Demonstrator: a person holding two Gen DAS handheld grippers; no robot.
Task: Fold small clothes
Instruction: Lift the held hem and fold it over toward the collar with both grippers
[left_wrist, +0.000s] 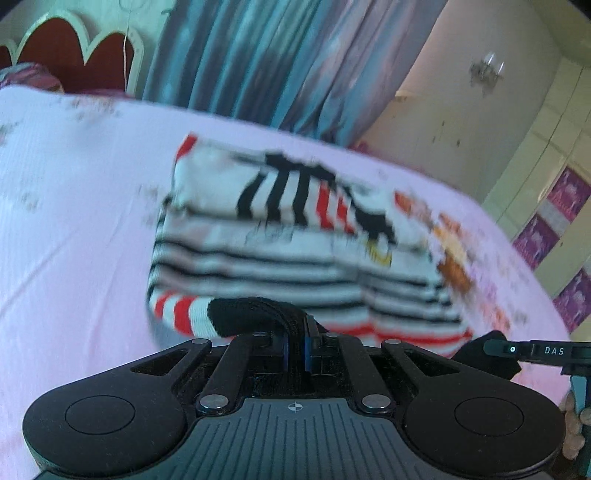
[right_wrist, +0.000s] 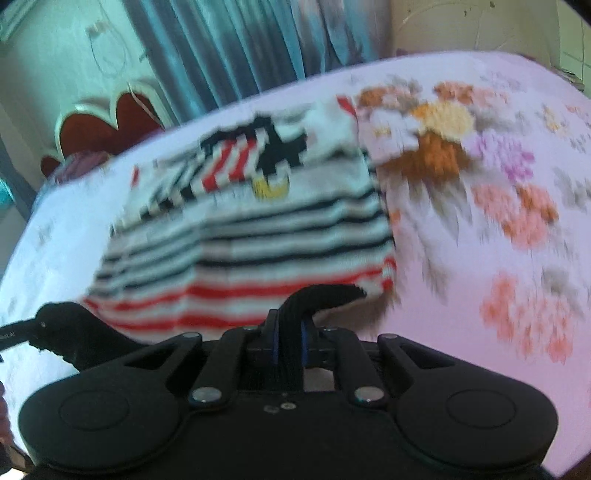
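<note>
- The striped garment (left_wrist: 295, 254) lies on the pink bed (left_wrist: 74, 221).
- The left hand-held gripper (left_wrist: 297, 345) is clenched on its black hem (left_wrist: 251, 308).
- The right hand-held gripper (right_wrist: 290, 341) is clenched on the same hem.

The garment (left_wrist: 295, 240) is lying on the bed (left_wrist: 74, 221), its near hem lifting off the sheet. The left gripper (left_wrist: 297, 332) is clamping the hem's left end, the right gripper (right_wrist: 290, 332) its right end. Behind the bed, a curtain (left_wrist: 258, 55) is hanging, with the headboard (left_wrist: 74, 48) standing to its left and cabinets (left_wrist: 554, 166) to its right.
</note>
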